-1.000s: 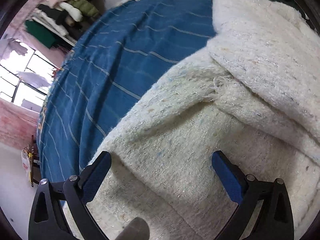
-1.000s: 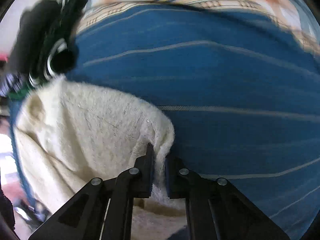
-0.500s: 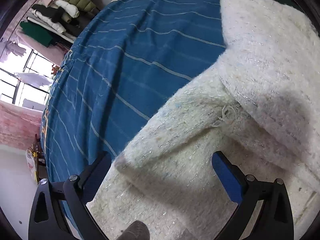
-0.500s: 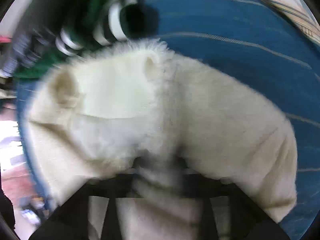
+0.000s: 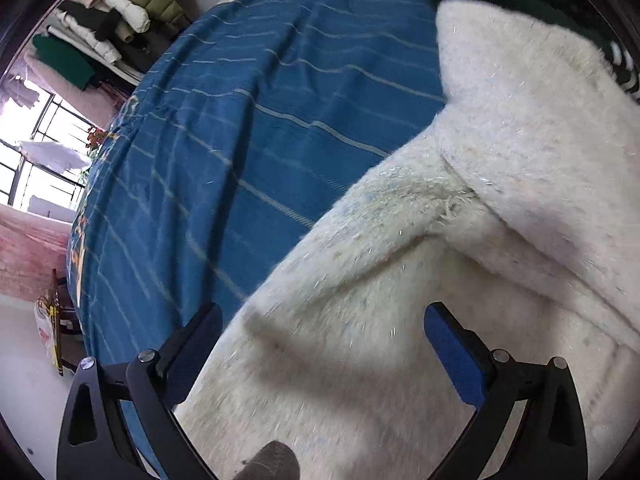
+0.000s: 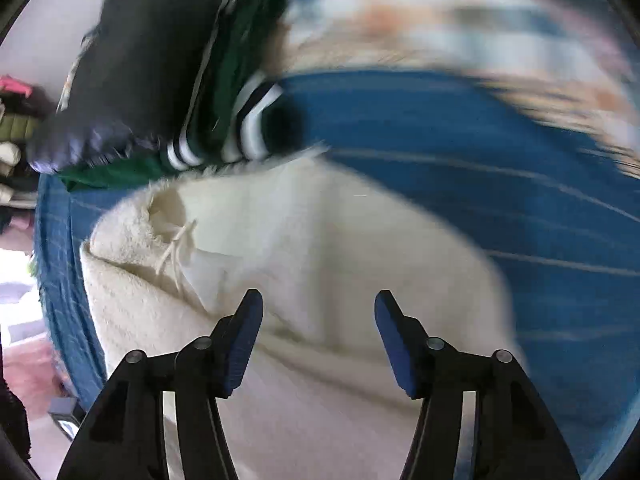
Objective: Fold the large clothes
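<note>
Cream sweater (image 5: 400, 320) lying part-folded on the blue striped bedspread (image 5: 248, 128).
Right gripper (image 6: 319, 336) is opening its jaws above the sweater, gripping nothing; left gripper (image 5: 322, 344) is hanging wide, empty. Risk: the thick fold is likely springing back unpinned. Dark clothes (image 6: 160, 80) are crowding the far edge; stacked garments (image 5: 120, 8) are lining the far-left wall.

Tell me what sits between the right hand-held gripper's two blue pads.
Only air: the right hand-held gripper is opening, and nothing is between its pads. The cream fuzzy garment lies below on the blue striped cover, shown in the right wrist view.
</note>
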Demonstrator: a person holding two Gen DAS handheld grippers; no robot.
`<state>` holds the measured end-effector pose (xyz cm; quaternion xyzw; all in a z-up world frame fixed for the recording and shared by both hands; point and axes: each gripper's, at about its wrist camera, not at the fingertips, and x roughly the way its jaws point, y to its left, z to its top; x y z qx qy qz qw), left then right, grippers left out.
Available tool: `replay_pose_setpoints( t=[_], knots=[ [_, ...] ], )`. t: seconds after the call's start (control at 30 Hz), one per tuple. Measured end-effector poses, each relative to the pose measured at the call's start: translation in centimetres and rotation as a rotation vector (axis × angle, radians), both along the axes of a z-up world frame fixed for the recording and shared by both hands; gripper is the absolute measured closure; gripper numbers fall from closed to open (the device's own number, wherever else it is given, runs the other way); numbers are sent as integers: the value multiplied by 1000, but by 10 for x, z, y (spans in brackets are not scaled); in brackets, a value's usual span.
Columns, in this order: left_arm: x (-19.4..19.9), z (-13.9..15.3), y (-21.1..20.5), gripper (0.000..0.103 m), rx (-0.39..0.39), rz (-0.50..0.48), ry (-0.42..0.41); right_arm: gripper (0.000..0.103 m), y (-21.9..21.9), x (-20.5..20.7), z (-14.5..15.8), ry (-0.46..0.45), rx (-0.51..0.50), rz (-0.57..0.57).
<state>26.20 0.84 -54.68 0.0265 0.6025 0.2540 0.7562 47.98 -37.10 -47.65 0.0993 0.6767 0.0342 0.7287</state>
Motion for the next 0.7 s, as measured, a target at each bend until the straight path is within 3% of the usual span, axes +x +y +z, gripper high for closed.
replay_pose_setpoints(
  t=[0.13,0.23,0.37,0.4,0.43,0.53,0.63,0.67,0.7],
  knots=[
    [-26,24,-23,0,-21,-15,1,43,-77,-69,7,77,-46,-63],
    [-43,29,-53,0,-50,-38,21,43,-106,-124,-31,205,-1,-91],
    [-58,9,-95,0,-16,-86,60,44,-111,-175,-110,315,184,-86],
    [-62,-1,-104,0,11,-89,81,75,-108,-181,-119,303,196,-64],
    [-65,-11,-109,0,27,-88,107,97,-105,-186,-125,288,161,-37],
    [-75,-30,-117,0,36,-60,124,96,-122,-199,-123,250,111,-66],
    [-78,-30,-118,0,46,-14,115,91,-138,-206,-124,285,180,-90],
    [-77,-29,-118,0,56,-15,115,82,-141,-209,-120,299,192,-85],
    [-76,-29,-120,0,70,-13,116,65,-143,-213,-116,303,200,-81]
  ],
)
